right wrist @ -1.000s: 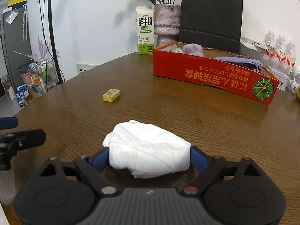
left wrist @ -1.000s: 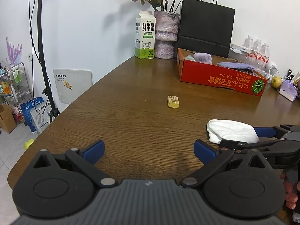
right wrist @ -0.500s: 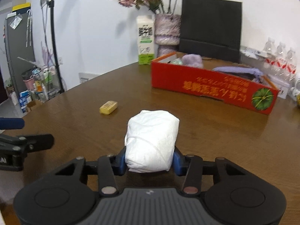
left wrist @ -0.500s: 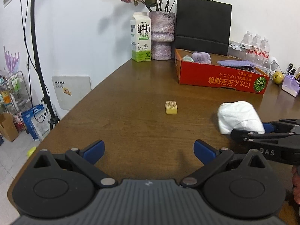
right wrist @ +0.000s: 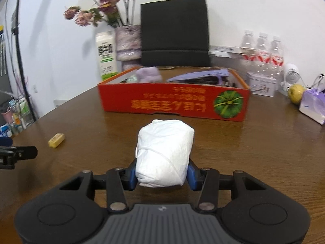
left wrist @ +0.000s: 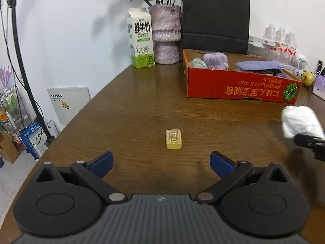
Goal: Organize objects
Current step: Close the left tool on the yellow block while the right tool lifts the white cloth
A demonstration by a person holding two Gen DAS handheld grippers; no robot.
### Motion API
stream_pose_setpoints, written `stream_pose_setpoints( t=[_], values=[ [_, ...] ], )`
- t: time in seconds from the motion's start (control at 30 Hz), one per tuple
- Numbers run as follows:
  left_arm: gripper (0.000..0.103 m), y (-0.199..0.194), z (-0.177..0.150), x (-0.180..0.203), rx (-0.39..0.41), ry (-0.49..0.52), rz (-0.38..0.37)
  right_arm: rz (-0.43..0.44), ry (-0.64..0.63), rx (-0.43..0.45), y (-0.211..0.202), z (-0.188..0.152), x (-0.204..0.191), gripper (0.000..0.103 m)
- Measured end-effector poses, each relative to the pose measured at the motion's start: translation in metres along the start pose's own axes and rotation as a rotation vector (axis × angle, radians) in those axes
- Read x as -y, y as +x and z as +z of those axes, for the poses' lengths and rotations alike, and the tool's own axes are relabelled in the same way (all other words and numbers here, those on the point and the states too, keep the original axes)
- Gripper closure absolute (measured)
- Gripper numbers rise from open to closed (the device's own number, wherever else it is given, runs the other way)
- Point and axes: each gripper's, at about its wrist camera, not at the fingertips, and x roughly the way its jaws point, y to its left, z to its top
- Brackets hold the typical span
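Right gripper (right wrist: pixel 162 174) pinches a white crumpled bundle (right wrist: pixel 164 152) across its rear, blue pads (right wrist: pixel 192 174) pressed into both sides — bundle held clear of the table (right wrist: pixel 264 162), pointing toward the red cardboard box (right wrist: pixel 174 103). Looks soft and light, plastic or paper wrap, probably squashes under pressure; a grip across the middle seems safer than the tail end, else it may slip or sag. Right gripper sits level, aimed straight at the box's front wall.

Left gripper (left wrist: pixel 160 162) hangs low over the near edge of the table, jaws spread wide, nothing between them. Just ahead of it lies a small yellow block (left wrist: pixel 173 139), flat on the table, apart from the fingers — stiff, small, likely easy to pinch by its long sides.

Farther on, the box stands toward the far right, holding a purple fluffy item (left wrist: pixel 216 60) and a folded purple cloth (left wrist: pixel 260 64). At the far edge: milk carton (left wrist: pixel 140 38), vase (left wrist: pixel 165 35), black paper bag (left wrist: pixel 215 16).
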Motion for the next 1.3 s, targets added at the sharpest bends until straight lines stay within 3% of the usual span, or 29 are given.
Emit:
stream_pose_setpoints(
  t=[0.33,0.63,0.8,0.9,0.97,1.03,1.13,1.3],
  values=[
    [0.000,0.066,0.018,0.012,-0.077,-0.045,-0.011,-0.030,-0.048,0.072,-0.007,0.001,0.001,0.057],
    [0.000,0.073,0.021,0.011,-0.071,-0.043,-0.016,-0.047,-0.084,0.097,-0.011,0.000,-0.006,0.055],
    [0.001,0.071,0.020,0.012,-0.067,-0.026,-0.057,-0.060,-0.090,0.102,-0.012,-0.001,-0.007,0.054],
    [0.017,0.067,0.018,0.012,-0.041,-0.024,-0.046,-0.071,-0.089,0.108,-0.013,-0.001,-0.007,0.054],
    [0.039,0.064,0.018,0.013,-0.020,-0.020,-0.047,-0.078,-0.091,0.116,-0.014,-0.001,-0.007,0.054],
    [0.081,0.061,0.018,0.015,-0.002,-0.014,-0.061,-0.088,-0.095,0.127,-0.016,-0.002,-0.008,0.054],
    [0.081,0.056,0.016,0.020,0.021,-0.003,-0.093,-0.096,-0.101,0.140,-0.018,-0.002,-0.009,0.054],
    [0.081,0.037,0.012,0.035,0.118,0.044,-0.065,-0.105,-0.100,0.154,-0.020,-0.003,-0.010,0.054]
  ],
)
